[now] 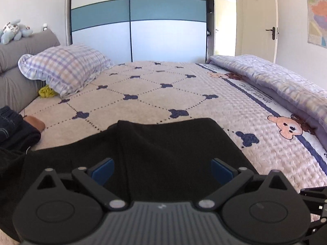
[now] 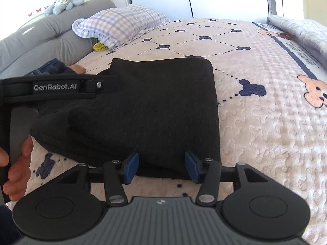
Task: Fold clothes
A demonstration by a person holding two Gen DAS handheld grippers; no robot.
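A black garment [image 2: 153,106] lies folded into a thick rectangle on the patterned bedspread [image 2: 265,132]. My right gripper [image 2: 161,167] is open at the garment's near edge, its blue pads [image 2: 130,167] standing apart over the fold without pressing on it. In the left wrist view the same black garment [image 1: 163,147] fills the foreground. My left gripper [image 1: 161,171] hovers over it, open wide, with nothing pinched. A hand [image 2: 16,163] holds the left device's handle [image 2: 55,87] at the garment's left side.
A checked pillow [image 1: 65,69] and a yellow-green cloth [image 1: 47,91] lie by the grey headboard [image 1: 16,61]. Dark jeans [image 1: 12,126] sit at the left edge of the bed. A folded quilt [image 1: 276,81] runs along the right side. Bare bedspread [image 1: 153,94] stretches beyond the garment.
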